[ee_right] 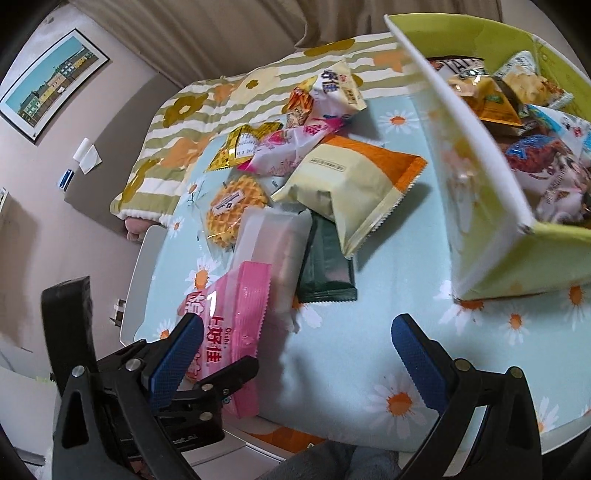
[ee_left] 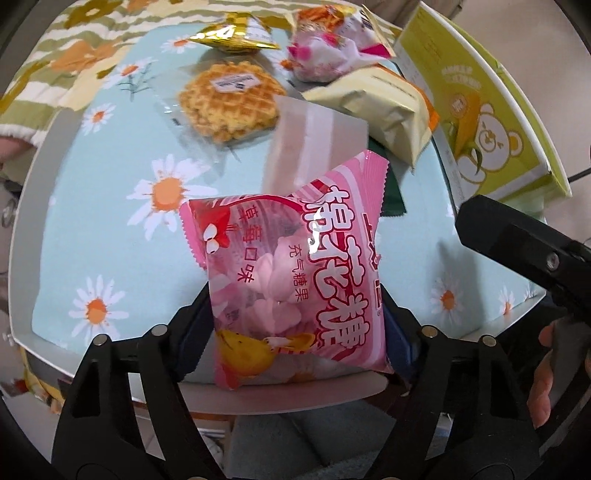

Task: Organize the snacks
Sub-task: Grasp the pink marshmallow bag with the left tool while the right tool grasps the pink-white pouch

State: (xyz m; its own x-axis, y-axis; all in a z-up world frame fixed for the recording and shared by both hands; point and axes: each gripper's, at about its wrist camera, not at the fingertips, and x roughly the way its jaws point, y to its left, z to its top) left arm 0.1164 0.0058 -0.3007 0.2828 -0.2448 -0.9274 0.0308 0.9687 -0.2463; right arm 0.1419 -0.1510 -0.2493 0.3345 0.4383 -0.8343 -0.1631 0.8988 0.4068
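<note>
My left gripper (ee_left: 297, 325) is shut on a pink marshmallow bag (ee_left: 291, 280) and holds it above the near part of the table; the bag also shows in the right wrist view (ee_right: 232, 332). My right gripper (ee_right: 295, 354) is open and empty over the floral tablecloth (ee_right: 369, 332), right of the left gripper. A green snack box (ee_right: 491, 221) stands at the right with several packets inside. Loose on the cloth lie a waffle (ee_left: 229, 99), a frosted white packet (ee_right: 273, 243), a dark green packet (ee_right: 325, 269), a cream and orange bag (ee_right: 354, 181) and a gold packet (ee_left: 232, 35).
A pink wrapped snack (ee_left: 321, 59) and more packets lie at the far side of the pile. A striped floral blanket (ee_right: 177, 147) lies beyond the table. The white table edge (ee_right: 138, 266) runs along the left. The box side with a bear print (ee_left: 491, 110) is at the right.
</note>
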